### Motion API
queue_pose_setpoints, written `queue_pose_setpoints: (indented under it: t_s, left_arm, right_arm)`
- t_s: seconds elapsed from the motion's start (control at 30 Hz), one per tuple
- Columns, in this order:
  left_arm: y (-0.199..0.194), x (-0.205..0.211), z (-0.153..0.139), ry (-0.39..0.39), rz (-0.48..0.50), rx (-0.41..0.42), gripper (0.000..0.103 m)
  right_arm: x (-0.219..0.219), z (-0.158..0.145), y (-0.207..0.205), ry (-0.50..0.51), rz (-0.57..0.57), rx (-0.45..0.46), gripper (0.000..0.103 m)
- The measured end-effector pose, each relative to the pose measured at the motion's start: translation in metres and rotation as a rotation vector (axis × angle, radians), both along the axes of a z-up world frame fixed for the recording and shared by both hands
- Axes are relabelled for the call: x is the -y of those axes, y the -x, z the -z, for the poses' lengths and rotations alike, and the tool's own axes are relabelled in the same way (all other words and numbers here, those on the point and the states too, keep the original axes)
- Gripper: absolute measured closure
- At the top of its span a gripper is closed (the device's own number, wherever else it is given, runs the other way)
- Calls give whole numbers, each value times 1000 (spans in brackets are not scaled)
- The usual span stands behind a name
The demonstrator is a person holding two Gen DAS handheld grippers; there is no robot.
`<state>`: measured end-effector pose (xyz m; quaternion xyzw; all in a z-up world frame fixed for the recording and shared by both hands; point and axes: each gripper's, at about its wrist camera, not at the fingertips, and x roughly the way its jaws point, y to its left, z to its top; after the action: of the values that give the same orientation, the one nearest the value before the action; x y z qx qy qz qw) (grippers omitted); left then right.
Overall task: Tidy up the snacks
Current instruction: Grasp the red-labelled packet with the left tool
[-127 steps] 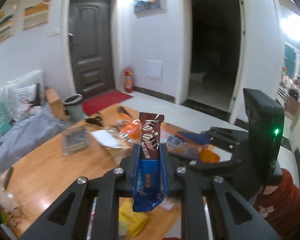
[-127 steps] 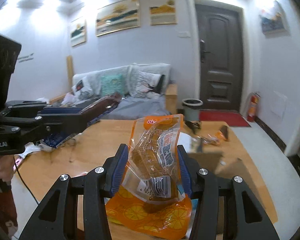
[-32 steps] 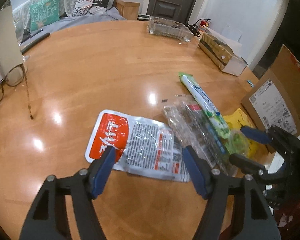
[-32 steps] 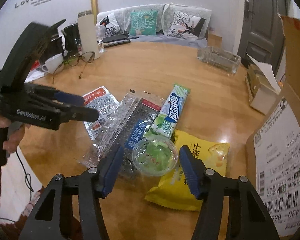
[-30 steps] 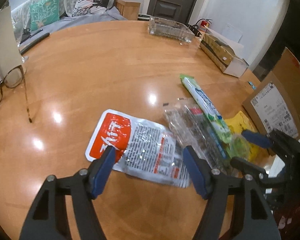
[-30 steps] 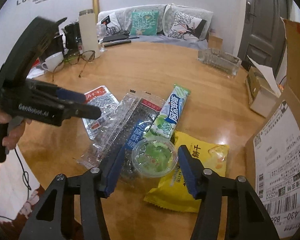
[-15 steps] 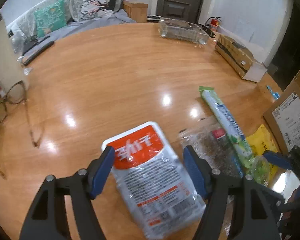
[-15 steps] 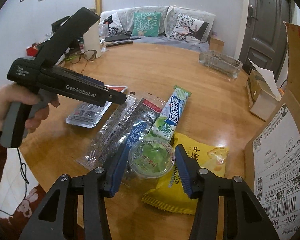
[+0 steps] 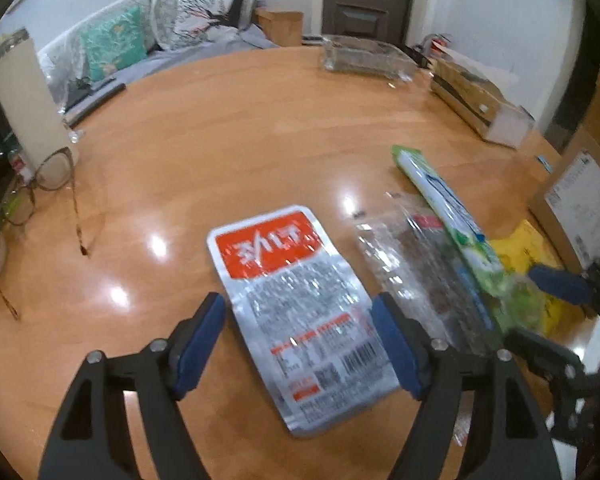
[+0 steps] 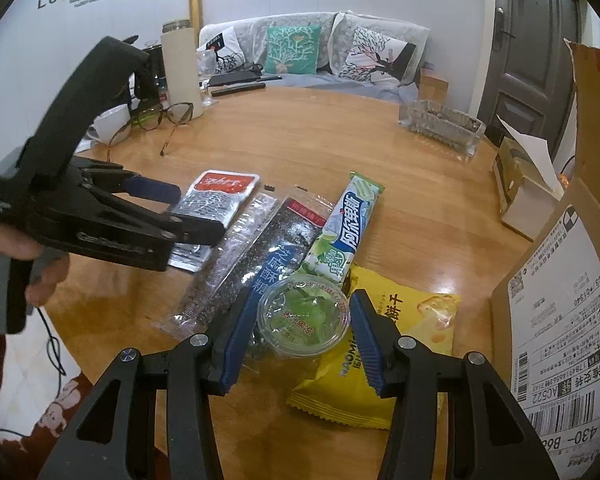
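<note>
We note the left gripper [image 9: 298, 344] first: its jaws have just been opening and now stand apart, with the red-and-silver pouch [image 9: 296, 300] lying flat on the round wooden table [image 9: 228, 128] between the blue pads, neither pad pressing on it as far as we can tell. Risk here: the pouch is thin and flat on a glossy top, so a closing pinch may slide over it or only crease the foil; the frame is also blurred. Just right of the pouch lies the clear sesame-bar wrapper [image 10: 256, 256], which a careless sweep could drag along. Next right, the green-and-white candy stick [image 10: 346, 228] rests partly on that wrapper. Then the right gripper [image 10: 300, 334]: its pads sit on either side of the green jelly cup [image 10: 304, 314], close on its rim, and we judge it a light grip, the cup resting on the yellow cracker bag [image 10: 384, 344] and the edge of the wrapper. Risk: the round, slick cup may squirt out of the pads or tip, and lifting could tug the bag beneath. Farthest right stands the cardboard box [image 10: 564, 288], likely the destination, near the cup.
</note>
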<state>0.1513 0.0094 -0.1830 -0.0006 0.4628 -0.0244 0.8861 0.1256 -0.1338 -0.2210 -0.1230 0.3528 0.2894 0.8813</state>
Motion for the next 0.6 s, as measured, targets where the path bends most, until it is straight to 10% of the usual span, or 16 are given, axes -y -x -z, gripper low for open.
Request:
queue_pose_setpoints:
  t_s: [0.6]
  left_arm:
    - [20,-21,-5,-51,203,21,32]
  right_arm:
    - [2,0,-1,-13,-3,-5,58]
